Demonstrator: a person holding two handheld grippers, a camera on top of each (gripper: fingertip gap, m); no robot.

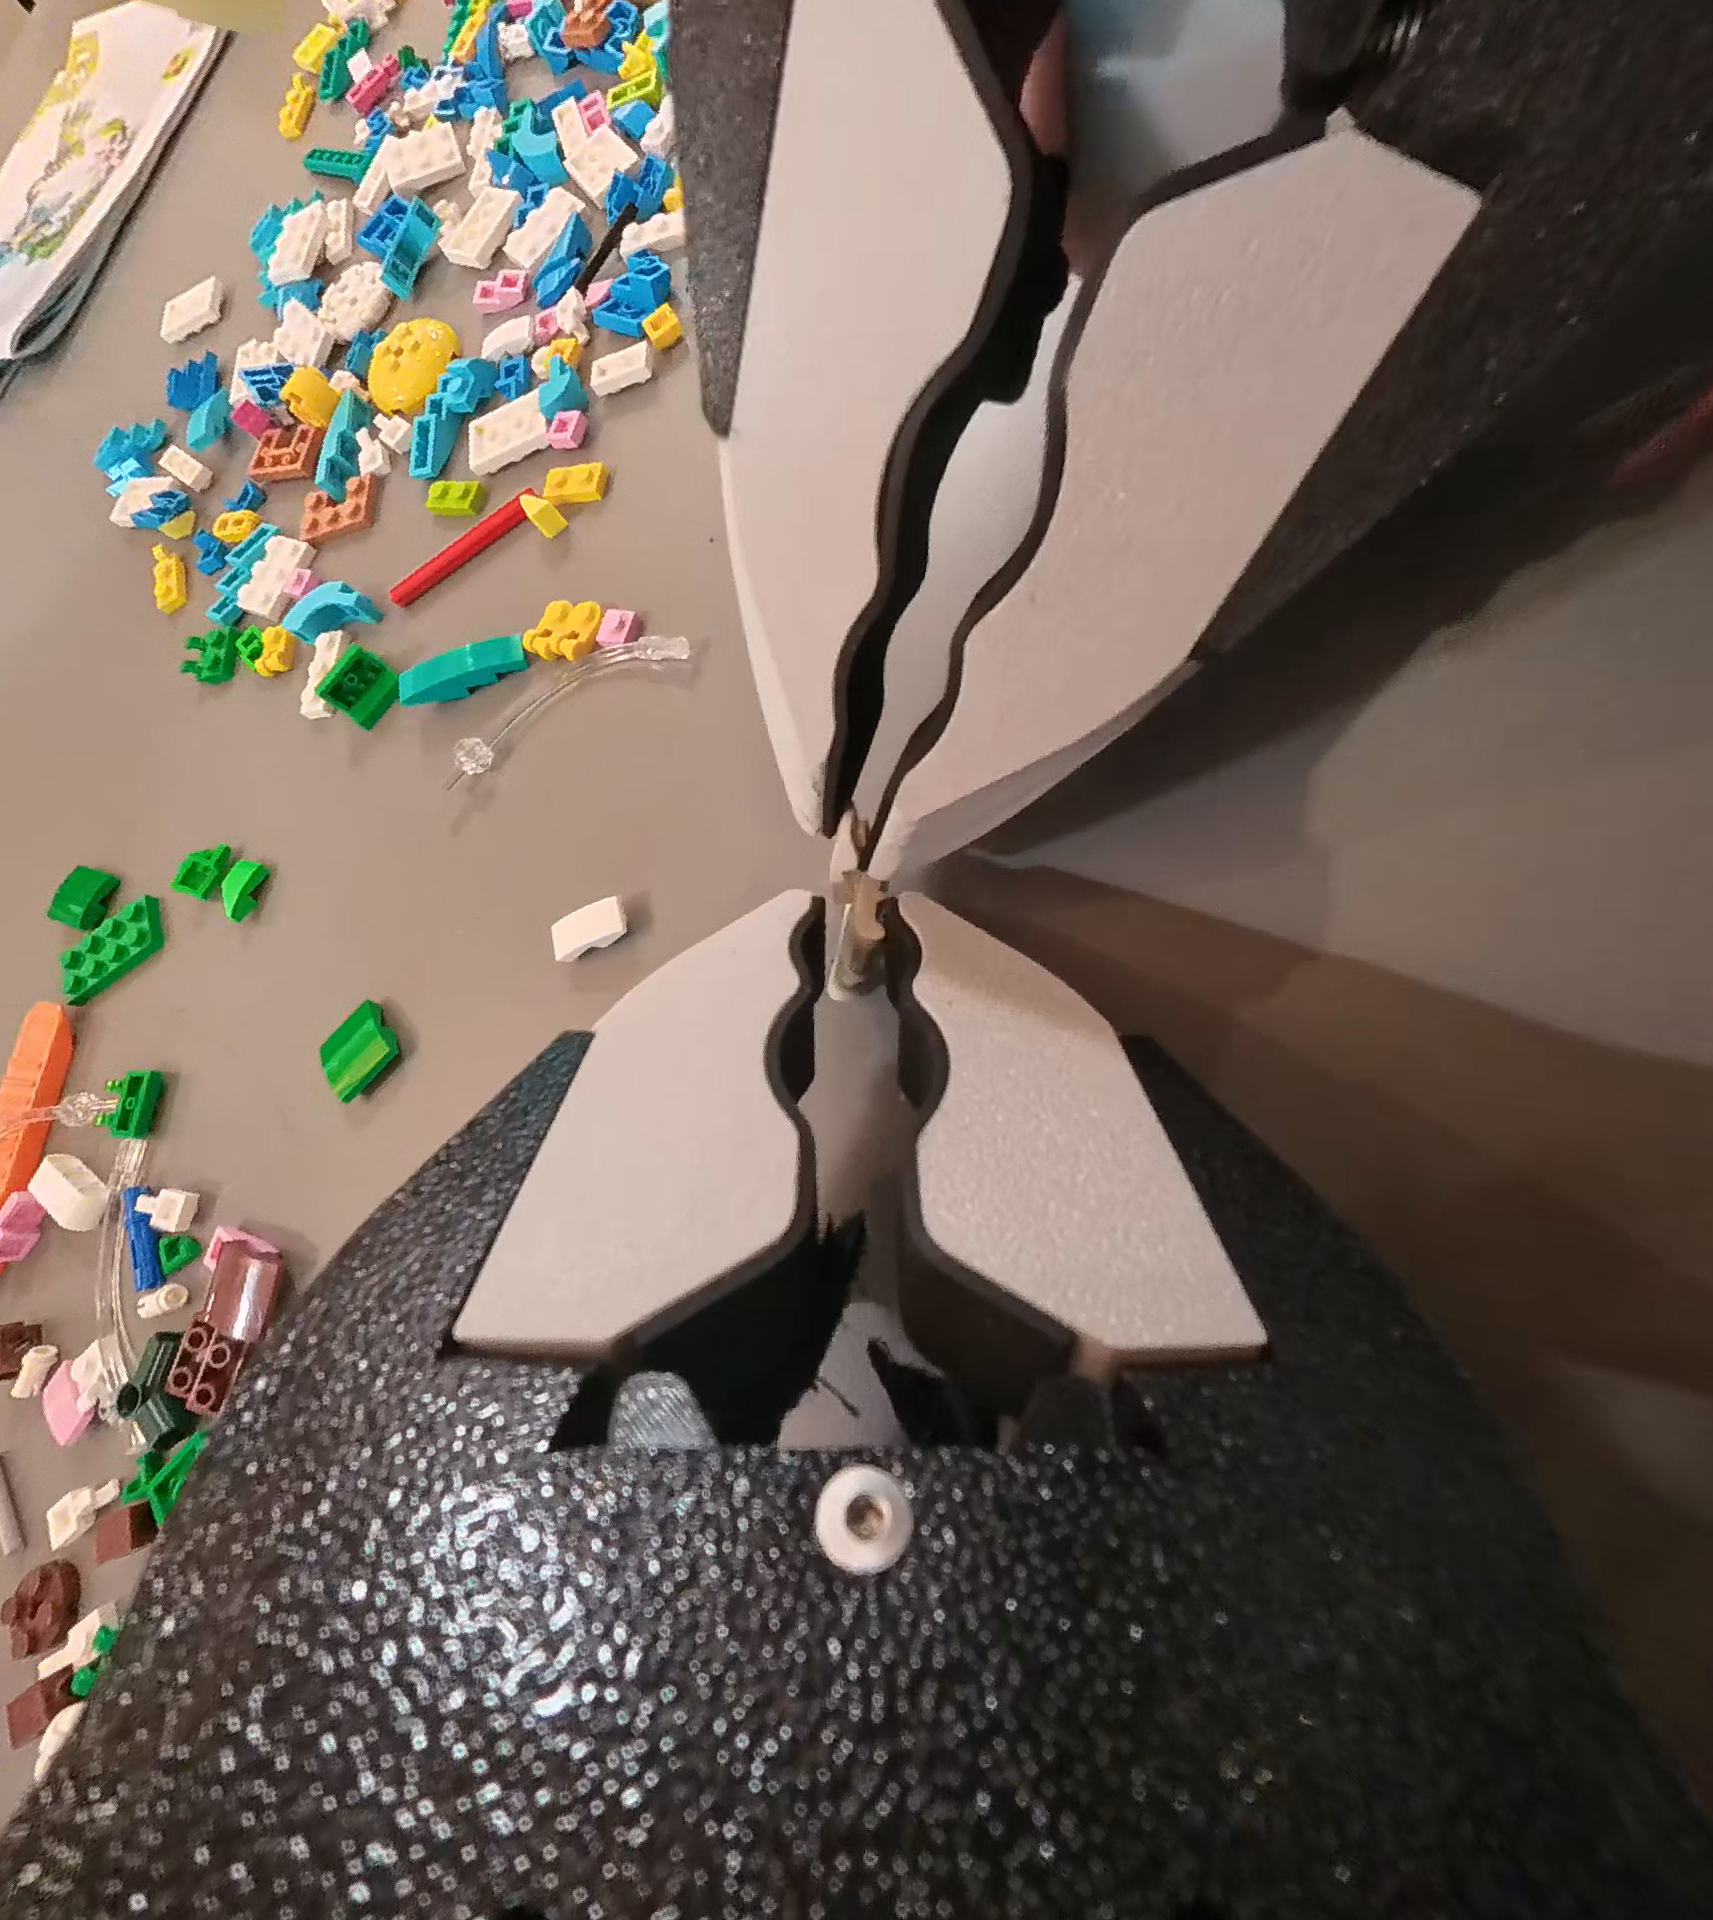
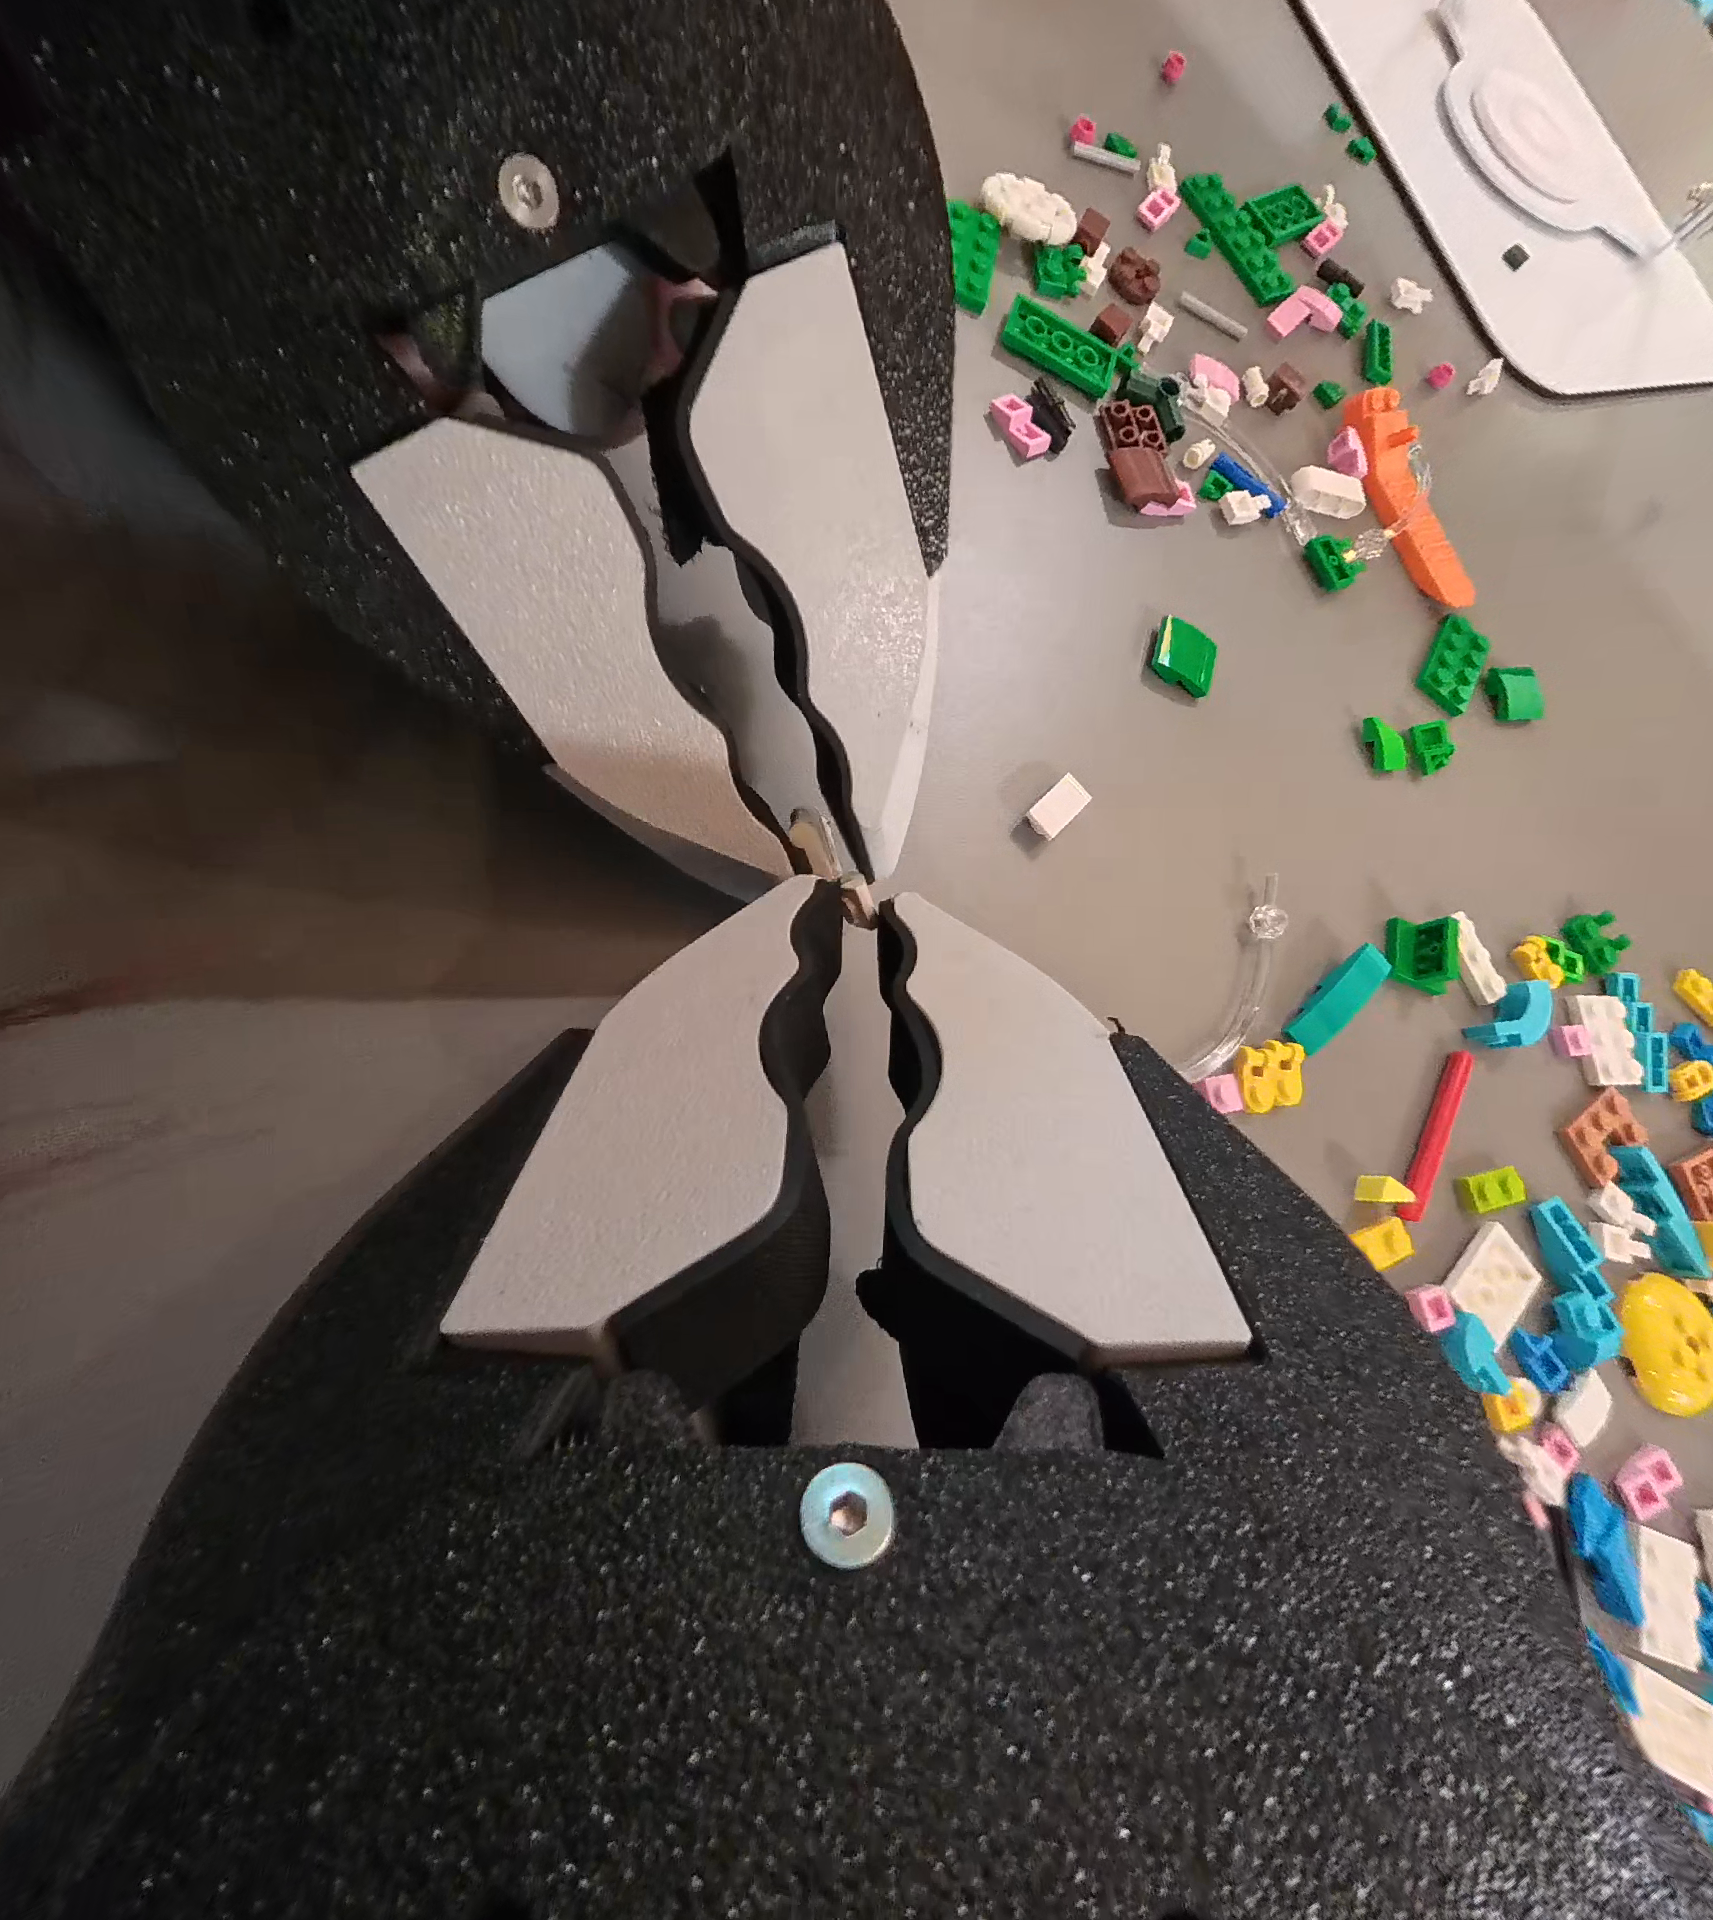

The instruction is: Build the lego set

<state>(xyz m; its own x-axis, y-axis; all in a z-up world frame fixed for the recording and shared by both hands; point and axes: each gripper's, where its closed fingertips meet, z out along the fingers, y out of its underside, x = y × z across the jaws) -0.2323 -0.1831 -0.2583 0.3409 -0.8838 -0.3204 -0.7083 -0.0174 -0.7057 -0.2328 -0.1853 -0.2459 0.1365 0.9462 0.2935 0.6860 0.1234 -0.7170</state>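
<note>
Two grippers met tip to tip above the table: left gripper & right gripper each clenched on a small tan peg; loose bricks lay off to left gripper's left

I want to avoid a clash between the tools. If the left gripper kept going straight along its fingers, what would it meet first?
The right gripper, tip to tip with the left gripper. Only the small tan piece sits between their tips, so that piece comes first.
</note>
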